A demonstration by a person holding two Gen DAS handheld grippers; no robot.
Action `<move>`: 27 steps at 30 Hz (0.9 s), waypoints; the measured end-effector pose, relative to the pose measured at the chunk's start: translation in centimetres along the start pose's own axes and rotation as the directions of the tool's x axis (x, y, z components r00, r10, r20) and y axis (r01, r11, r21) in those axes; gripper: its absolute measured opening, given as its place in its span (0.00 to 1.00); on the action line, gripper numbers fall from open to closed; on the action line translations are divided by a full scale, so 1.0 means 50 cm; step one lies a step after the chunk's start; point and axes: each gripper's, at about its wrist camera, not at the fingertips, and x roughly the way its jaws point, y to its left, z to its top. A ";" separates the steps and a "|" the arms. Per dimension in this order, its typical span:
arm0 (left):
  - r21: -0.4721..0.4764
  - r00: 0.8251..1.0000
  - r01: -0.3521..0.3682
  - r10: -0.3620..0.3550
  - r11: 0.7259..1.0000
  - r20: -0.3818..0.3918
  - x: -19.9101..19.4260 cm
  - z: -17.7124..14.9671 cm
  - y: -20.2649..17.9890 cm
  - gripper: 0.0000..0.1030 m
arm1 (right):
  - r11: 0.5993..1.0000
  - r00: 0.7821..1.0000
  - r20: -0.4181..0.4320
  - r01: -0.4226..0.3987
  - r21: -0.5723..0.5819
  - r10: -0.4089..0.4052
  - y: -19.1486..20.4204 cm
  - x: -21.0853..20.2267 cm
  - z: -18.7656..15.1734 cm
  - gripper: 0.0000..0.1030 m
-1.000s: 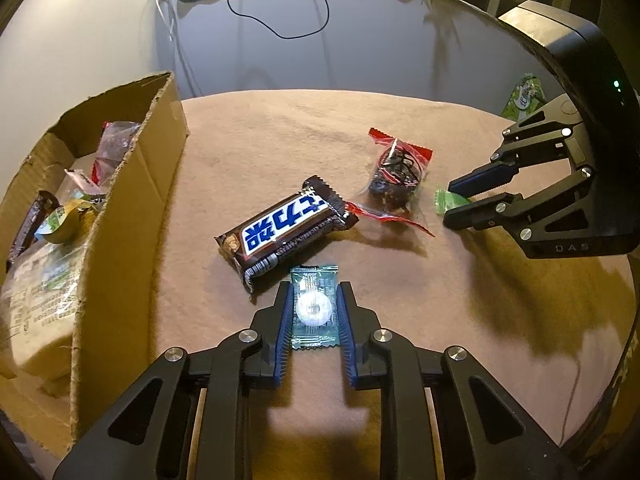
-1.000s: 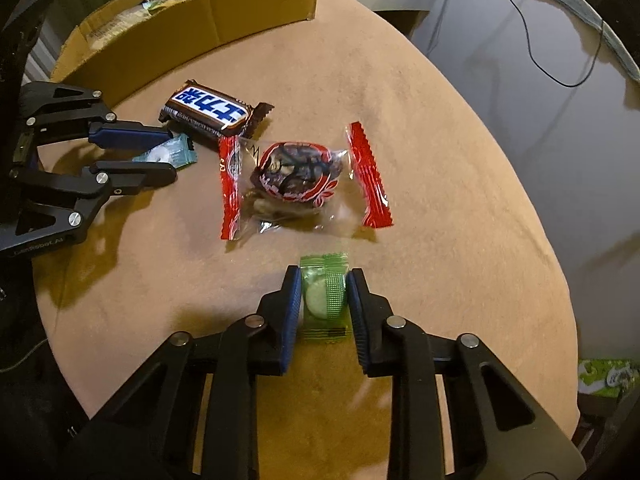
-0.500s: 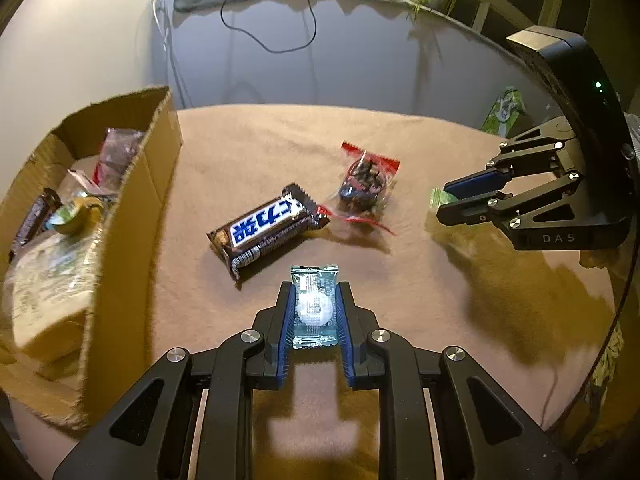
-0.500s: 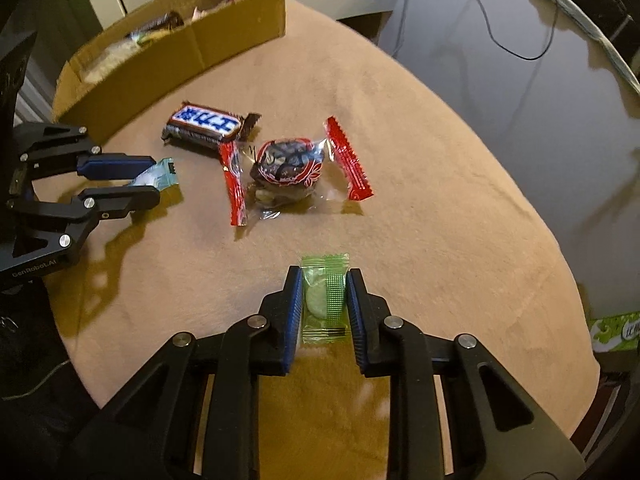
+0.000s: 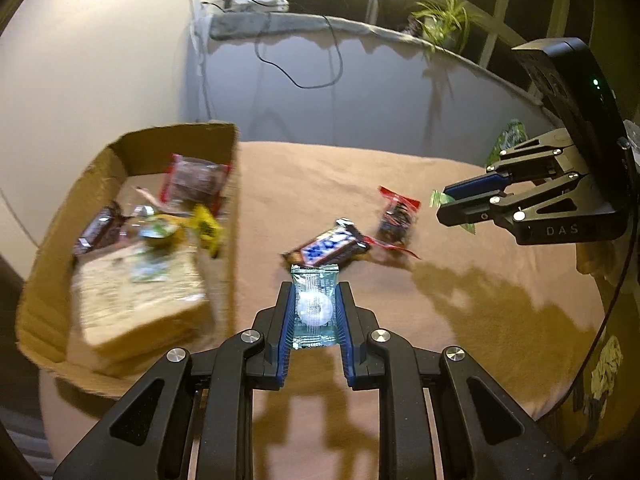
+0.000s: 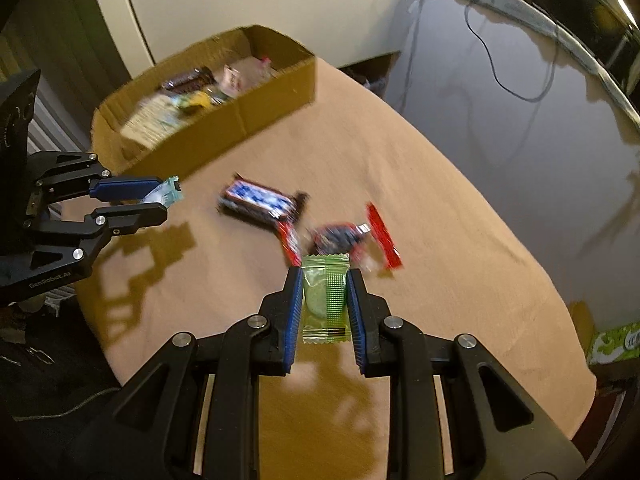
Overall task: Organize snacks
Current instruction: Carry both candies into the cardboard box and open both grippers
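Observation:
My left gripper (image 5: 314, 304) is shut on a teal-wrapped candy (image 5: 314, 306) and holds it above the table; it also shows in the right wrist view (image 6: 162, 202). My right gripper (image 6: 325, 300) is shut on a green-wrapped candy (image 6: 325, 298) above the table; it shows at the right in the left wrist view (image 5: 450, 202). A Snickers bar (image 5: 328, 246) and a red-ended clear snack bag (image 5: 396, 216) lie on the brown table (image 5: 460, 320). A cardboard box (image 5: 230, 184) with several snacks stands at the left.
The table's round edge runs close on the right (image 5: 600, 320). A grey sofa back with a black cable (image 5: 320, 76) and a plant (image 5: 444, 20) lie behind. A green package (image 6: 612, 344) sits off the table.
Both grippers have lifted up and back with their candies. The left view has swung toward the box, so its inside now shows.

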 end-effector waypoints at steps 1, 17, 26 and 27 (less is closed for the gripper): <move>-0.005 1.000 -0.008 0.008 1.000 0.006 -0.007 0.000 0.011 0.18 | 1.000 1.000 0.003 -0.006 -0.008 0.006 0.009 -0.001 0.011 0.22; -0.082 0.993 -0.104 0.107 0.991 0.039 -0.071 -0.016 0.170 0.18 | 0.984 0.995 0.020 -0.091 -0.154 0.096 0.195 0.039 0.162 0.22; -0.110 0.992 -0.117 0.121 0.987 0.038 -0.077 -0.021 0.223 0.18 | 0.965 0.989 0.001 -0.143 -0.218 0.147 0.258 0.073 0.215 0.22; -0.112 0.992 -0.118 0.123 0.987 0.039 -0.078 -0.021 0.226 0.18 | 0.964 0.989 -0.003 -0.147 -0.223 0.151 0.264 0.076 0.220 0.22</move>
